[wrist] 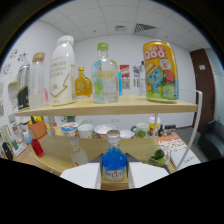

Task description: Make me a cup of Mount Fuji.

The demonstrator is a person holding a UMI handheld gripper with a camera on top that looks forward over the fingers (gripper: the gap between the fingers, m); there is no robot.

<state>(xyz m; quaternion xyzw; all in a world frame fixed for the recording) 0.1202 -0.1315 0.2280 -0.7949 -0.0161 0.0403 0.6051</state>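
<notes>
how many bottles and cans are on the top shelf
6: a dark bottle and clear bottle at one end, then a white bottle, small amber bottle, green-capped bottle and yellow can. More may be hidden.

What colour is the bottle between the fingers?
Blue, with a silver cap: bottle, gripper view.

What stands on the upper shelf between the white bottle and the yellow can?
In the gripper view: a small amber bottle and a clear green-capped bottle.

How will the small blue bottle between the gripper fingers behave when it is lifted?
The blue bottle looks like clear glass or hard plastic, so probably stiff and smooth, perhaps slippery. It appears full of blue liquid, so likely heavy for its size. It is narrow and upright, so it may tip if pushed.
</notes>
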